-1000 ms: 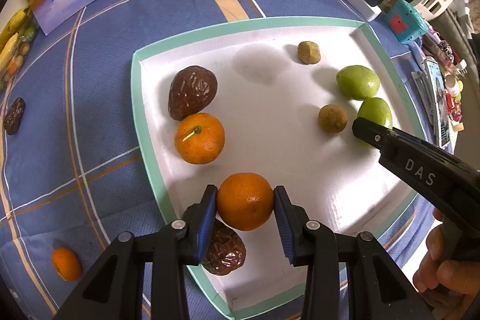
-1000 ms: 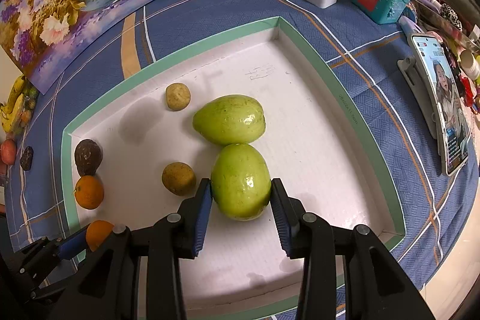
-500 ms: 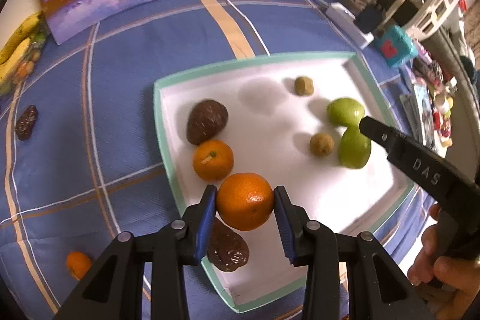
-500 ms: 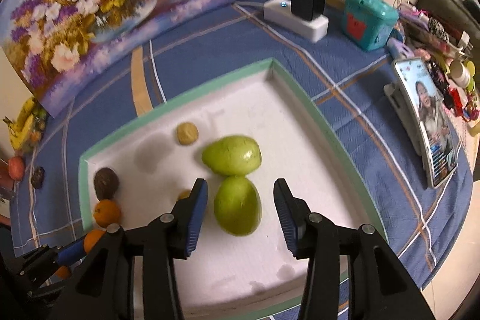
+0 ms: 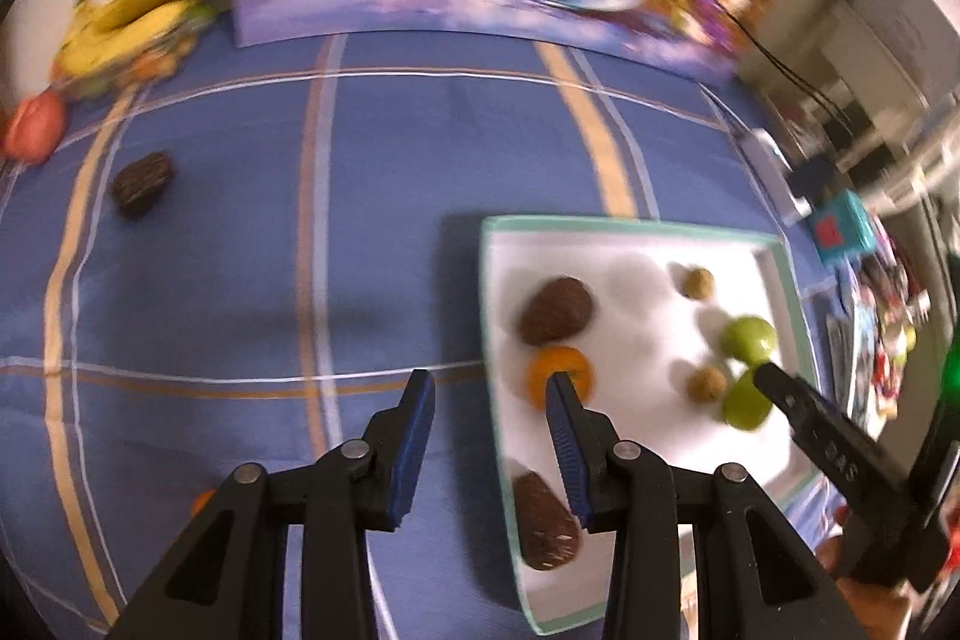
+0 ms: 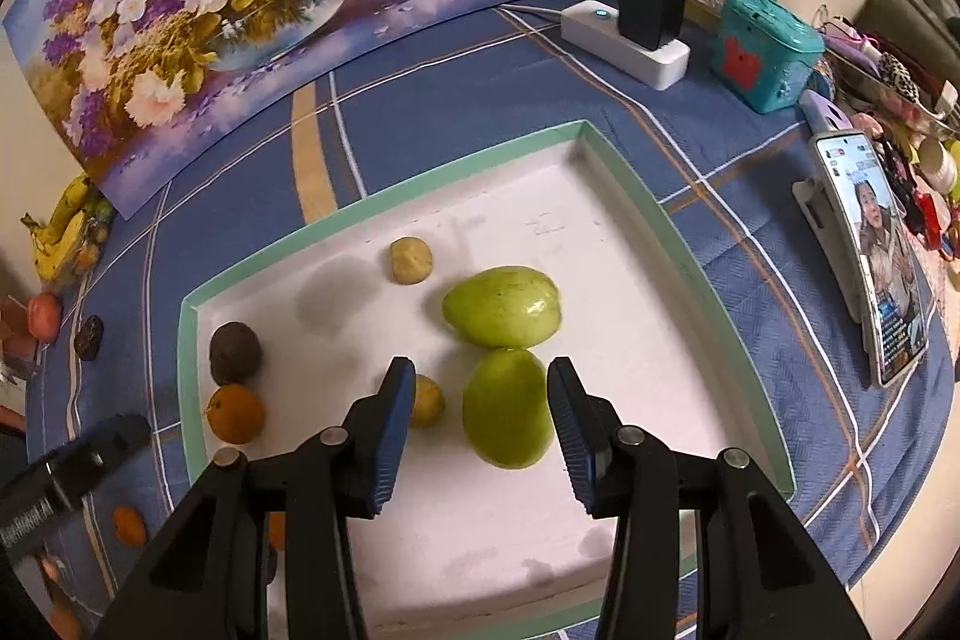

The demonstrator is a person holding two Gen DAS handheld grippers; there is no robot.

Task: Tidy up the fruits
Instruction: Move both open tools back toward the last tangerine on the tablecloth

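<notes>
**Green fruit (image 6: 507,406) lying in the tray (image 6: 690,244), right gripper (image 6: 480,370) letting go**
It touches 1 other green fruit (image 6: 501,307), with its long axis running away from me, between jaws that have just been opening and stand clear of it. I'd lift straight up so neither pad rolls it. The other fruit lies crosswise, tapered end to the right. The left gripper (image 5: 489,382) has its jaws apart and empty over the table (image 5: 240,220).

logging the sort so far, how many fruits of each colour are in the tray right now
green fruits: 2
tan round fruits: 2
dark brown fruits: 2
oranges: 2, the second only a sliver behind the right claw
total in the tray: 8
</notes>
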